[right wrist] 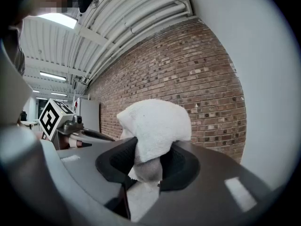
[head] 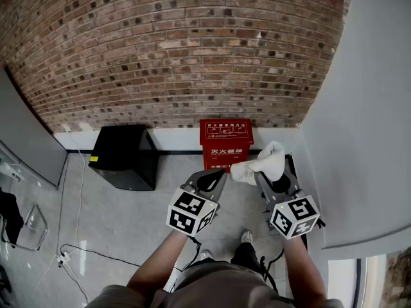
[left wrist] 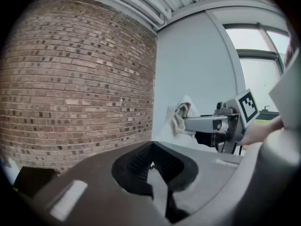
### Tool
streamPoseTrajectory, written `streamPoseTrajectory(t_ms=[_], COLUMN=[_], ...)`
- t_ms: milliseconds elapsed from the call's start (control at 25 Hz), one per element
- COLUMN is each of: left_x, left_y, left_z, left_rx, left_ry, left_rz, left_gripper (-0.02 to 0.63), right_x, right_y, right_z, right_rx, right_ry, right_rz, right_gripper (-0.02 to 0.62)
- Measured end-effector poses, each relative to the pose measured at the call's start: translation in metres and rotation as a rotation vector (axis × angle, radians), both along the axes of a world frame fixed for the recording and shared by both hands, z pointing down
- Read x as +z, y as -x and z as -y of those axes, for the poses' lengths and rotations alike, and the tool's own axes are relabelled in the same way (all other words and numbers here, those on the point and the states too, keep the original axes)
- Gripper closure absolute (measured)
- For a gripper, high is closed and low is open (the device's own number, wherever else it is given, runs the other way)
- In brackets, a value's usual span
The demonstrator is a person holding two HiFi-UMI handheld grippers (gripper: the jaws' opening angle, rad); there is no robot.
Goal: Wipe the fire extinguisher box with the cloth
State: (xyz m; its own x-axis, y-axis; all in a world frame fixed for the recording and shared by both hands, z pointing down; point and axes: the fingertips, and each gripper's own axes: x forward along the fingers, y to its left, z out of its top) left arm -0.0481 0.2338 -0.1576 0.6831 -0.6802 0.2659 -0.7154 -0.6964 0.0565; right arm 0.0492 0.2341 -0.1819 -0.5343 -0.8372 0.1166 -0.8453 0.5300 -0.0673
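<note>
The red fire extinguisher box (head: 226,140) stands on the floor against the brick wall, its lid carrying white print. My right gripper (head: 264,178) is shut on a bunched white cloth (head: 262,162), held in the air just right of and nearer than the box. In the right gripper view the cloth (right wrist: 155,124) bulges above the jaws of the right gripper (right wrist: 148,161). My left gripper (head: 216,175) hovers in front of the box, shut with nothing in it. The left gripper view shows its closed jaws (left wrist: 150,166) and the cloth (left wrist: 181,117) beyond.
A black box (head: 123,156) stands on the floor left of the red one. The brick wall (head: 173,50) runs behind both, and a grey wall (head: 366,108) closes the right side. Cables (head: 64,255) lie on the floor at lower left. The person's shoe (head: 247,236) is below the grippers.
</note>
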Motion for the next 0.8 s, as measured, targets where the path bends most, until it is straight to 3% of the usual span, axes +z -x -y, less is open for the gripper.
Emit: streamPoseTrajectory(t_ms=[800], left_x=[0.028], left_y=[0.004], left_z=[0.037], left_rx=[0.007], left_ry=[0.032], left_rz=[0.020], left_gripper=[0.606], right_x=[0.030], right_y=[-0.010], right_z=[0.036], right_rx=[0.032], right_ry=[0.060], right_rz=[-0.021], right_gripper=[0.437])
